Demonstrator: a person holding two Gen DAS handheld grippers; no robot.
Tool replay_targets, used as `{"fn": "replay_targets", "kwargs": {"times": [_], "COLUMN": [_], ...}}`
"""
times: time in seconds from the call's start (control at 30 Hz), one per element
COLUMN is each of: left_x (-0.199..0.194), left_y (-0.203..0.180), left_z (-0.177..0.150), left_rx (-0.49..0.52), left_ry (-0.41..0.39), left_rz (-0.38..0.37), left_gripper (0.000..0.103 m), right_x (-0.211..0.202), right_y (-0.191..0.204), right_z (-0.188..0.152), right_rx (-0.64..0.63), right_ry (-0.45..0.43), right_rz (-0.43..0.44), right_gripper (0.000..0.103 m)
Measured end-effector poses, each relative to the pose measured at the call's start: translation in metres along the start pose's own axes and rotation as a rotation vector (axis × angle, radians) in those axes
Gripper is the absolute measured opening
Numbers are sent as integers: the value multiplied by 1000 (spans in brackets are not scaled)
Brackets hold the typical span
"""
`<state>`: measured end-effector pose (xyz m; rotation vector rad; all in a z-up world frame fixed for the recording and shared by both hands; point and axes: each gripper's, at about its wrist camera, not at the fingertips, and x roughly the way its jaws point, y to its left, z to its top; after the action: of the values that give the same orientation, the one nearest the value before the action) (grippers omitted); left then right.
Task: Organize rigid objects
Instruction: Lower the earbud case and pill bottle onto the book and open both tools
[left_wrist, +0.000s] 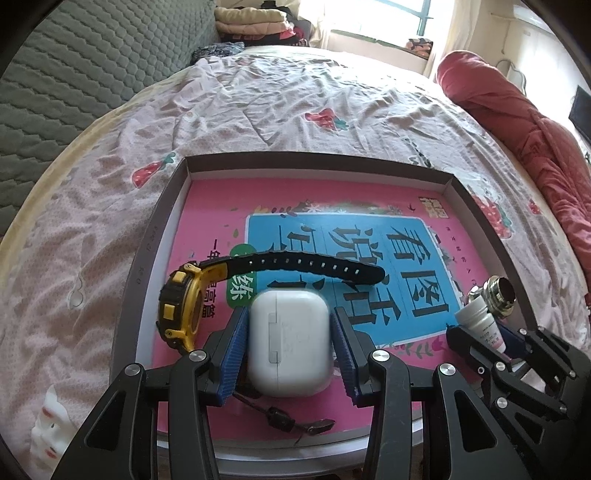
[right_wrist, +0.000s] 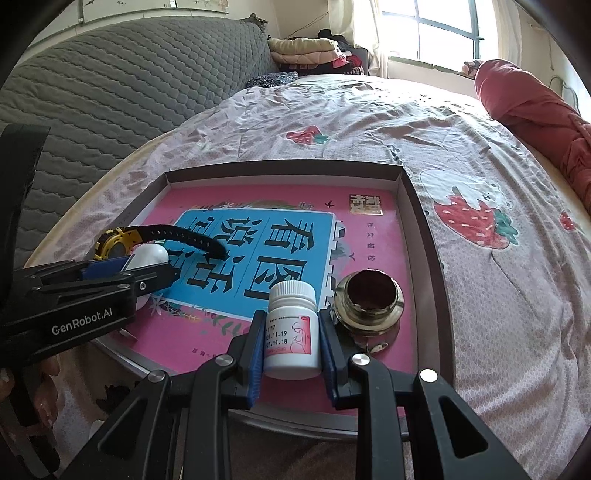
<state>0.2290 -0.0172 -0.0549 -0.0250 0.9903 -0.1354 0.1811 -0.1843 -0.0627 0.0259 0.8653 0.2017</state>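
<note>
A shallow grey box tray (left_wrist: 147, 258) lies on the bed with a pink and blue book (left_wrist: 207, 206) flat inside it. My left gripper (left_wrist: 290, 312) is shut on a white earbud case (left_wrist: 290, 343) above the book's near left part. Just left of the case a yellow and black watch (left_wrist: 184, 306) stands on edge, its strap stretching right. My right gripper (right_wrist: 291, 314) is shut on a white pill bottle (right_wrist: 291, 339) with a pink label, upright at the tray's near right. A brass jar (right_wrist: 369, 302) stands just right of the bottle.
The strawberry-print sheet (right_wrist: 480, 184) surrounds the tray. A rolled red quilt (left_wrist: 517, 122) lies far right, a grey quilted headboard (left_wrist: 74, 74) left, folded clothes (right_wrist: 306, 48) at the back. A small dark corded item (left_wrist: 284, 421) lies under my left gripper. A white figurine (left_wrist: 48, 428) sits near left.
</note>
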Motion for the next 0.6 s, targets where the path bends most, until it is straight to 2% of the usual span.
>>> {"fn": "replay_targets", "kwargs": {"times": [0.6], "left_x": [-8], "left_y": [-1], "left_z": [1], "left_rx": [2], "left_ry": [-19], "left_rz": [-4], "left_gripper": [47], "right_x": [-3], "right_y": [2], "right_z": [-1], "right_rx": [-1], "right_ry": [-10], "right_rz": [5], "right_gripper": [27]}}
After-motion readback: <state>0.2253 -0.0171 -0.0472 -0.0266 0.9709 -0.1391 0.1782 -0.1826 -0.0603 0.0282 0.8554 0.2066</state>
